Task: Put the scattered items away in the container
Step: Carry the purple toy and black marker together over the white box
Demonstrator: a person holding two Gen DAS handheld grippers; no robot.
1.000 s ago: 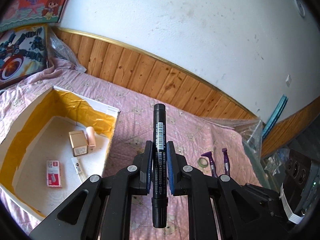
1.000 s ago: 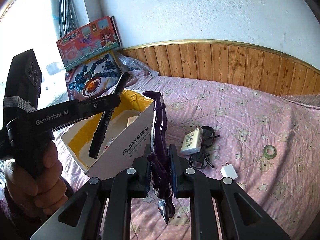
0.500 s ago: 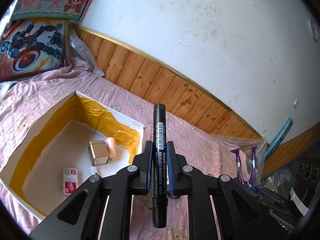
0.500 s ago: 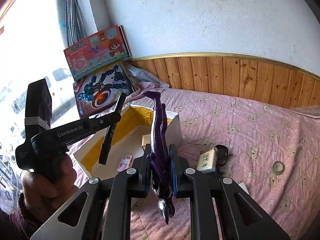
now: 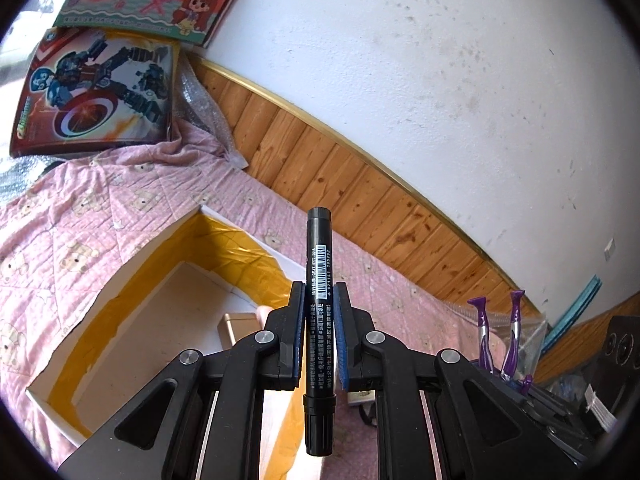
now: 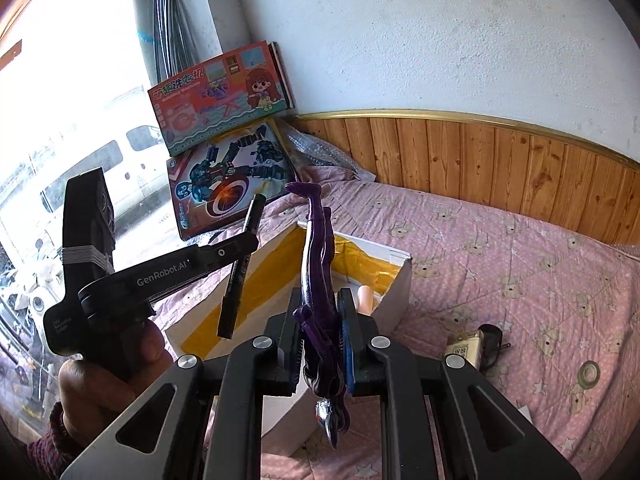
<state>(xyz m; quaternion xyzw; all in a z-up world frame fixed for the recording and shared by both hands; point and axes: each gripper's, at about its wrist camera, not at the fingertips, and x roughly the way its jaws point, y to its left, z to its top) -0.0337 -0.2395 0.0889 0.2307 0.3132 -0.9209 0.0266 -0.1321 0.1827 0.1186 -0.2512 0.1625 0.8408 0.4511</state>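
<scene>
Two toy boxes (image 6: 224, 136) are propped against the white wall at the head of a bed covered by a pink quilt (image 6: 520, 264), with bubble wrap tucked beside them. A white charger (image 6: 466, 350) with a black cable and a tape roll (image 6: 588, 372) are seen lying on the quilt, well apart from the open cardboard box (image 5: 132, 292), whose yellow-lined inside holds a small gold box (image 5: 238, 326). The black marker (image 5: 319, 312) is clamped upright in the closed left hand-held gripper (image 5: 319, 336), above the box's near corner. The purple figure (image 6: 318, 280) is pinched in the closed right hand-held gripper (image 6: 320, 344), over the box's rim. The left tool is gripped by a hand (image 6: 108, 380) in a dark red sleeve, both tools being pointed downward toward the box.
</scene>
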